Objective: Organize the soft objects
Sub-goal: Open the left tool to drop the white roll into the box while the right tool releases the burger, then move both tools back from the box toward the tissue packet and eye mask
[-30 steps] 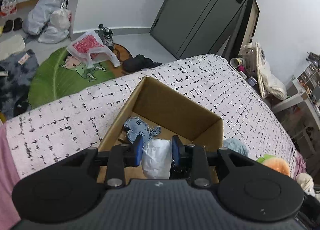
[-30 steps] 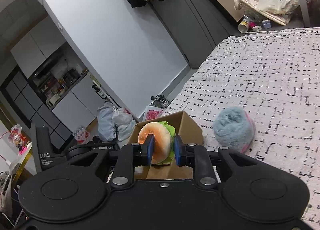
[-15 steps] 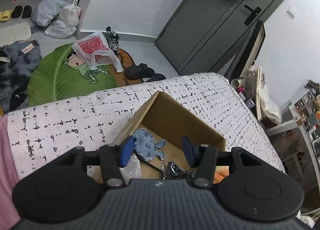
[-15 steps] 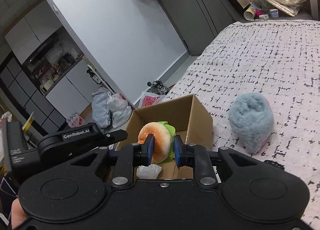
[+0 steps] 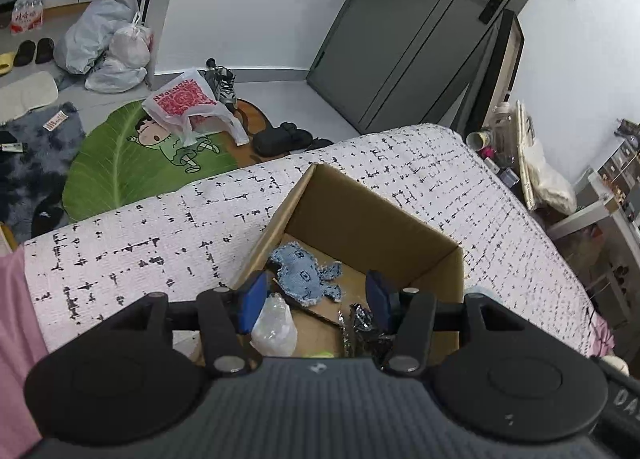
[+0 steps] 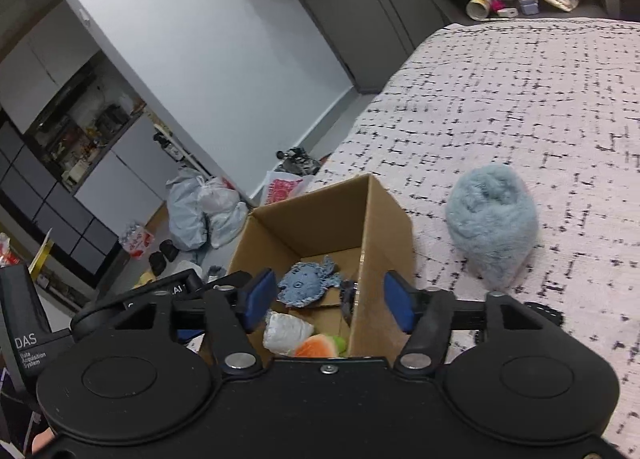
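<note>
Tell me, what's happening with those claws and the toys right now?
Both claws, left and right, just opened, empty. Burger toy dropped in box. Fluffy blue toy on bed. Nothing blocking.

Both tongs (image 6: 328, 299) newly parted, burger toy (image 6: 318, 346) boxed.

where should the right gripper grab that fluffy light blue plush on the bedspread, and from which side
Grip the fluffy light blue plush across its narrower width, near the middle of the mound, coming down from above. It lies alone on the white black-flecked bedspread, right of the brown cardboard box, with clear cover all round. The right gripper, jaws just opened and empty, would likely need to open wider and sink into the pile.
</note>
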A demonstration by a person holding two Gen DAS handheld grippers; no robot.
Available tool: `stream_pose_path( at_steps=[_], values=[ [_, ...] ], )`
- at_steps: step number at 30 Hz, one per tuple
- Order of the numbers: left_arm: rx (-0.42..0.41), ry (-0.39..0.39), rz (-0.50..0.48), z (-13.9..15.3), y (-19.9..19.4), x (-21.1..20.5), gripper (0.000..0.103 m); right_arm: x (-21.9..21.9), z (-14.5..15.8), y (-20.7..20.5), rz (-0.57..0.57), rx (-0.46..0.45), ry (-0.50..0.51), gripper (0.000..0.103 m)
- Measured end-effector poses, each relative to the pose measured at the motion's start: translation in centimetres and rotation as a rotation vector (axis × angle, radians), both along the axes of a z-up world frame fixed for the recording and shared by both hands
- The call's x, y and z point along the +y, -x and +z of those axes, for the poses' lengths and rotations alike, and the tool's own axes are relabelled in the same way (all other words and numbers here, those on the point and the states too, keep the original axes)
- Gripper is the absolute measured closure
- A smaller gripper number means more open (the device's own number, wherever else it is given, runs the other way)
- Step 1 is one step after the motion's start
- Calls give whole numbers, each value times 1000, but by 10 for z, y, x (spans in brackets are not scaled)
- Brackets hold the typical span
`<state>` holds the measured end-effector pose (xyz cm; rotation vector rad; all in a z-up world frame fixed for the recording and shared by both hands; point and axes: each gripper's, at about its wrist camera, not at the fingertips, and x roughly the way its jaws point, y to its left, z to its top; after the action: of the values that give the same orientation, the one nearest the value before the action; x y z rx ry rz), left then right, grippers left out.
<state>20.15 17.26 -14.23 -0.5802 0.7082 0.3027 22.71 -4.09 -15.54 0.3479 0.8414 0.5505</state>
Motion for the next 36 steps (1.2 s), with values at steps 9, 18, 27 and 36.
stream_pose_path(
  at_steps=[9, 18, 27, 36],
  values=[
    [-24, -8, 37, 16, 9, -9, 24, -20, 19, 5, -36, 18, 51, 12],
    [-20, -38, 7, 31, 20, -35, 18, -49, 30, 6, -64, 42, 37, 6],
    [-1, -46, -27, 44, 22, -65, 18, -76, 51, 11, -44, 19, 13, 0],
    [20, -99, -45, 59, 27, -90, 18, -105, 58, 11, -74, 50, 1, 0]
  ],
)
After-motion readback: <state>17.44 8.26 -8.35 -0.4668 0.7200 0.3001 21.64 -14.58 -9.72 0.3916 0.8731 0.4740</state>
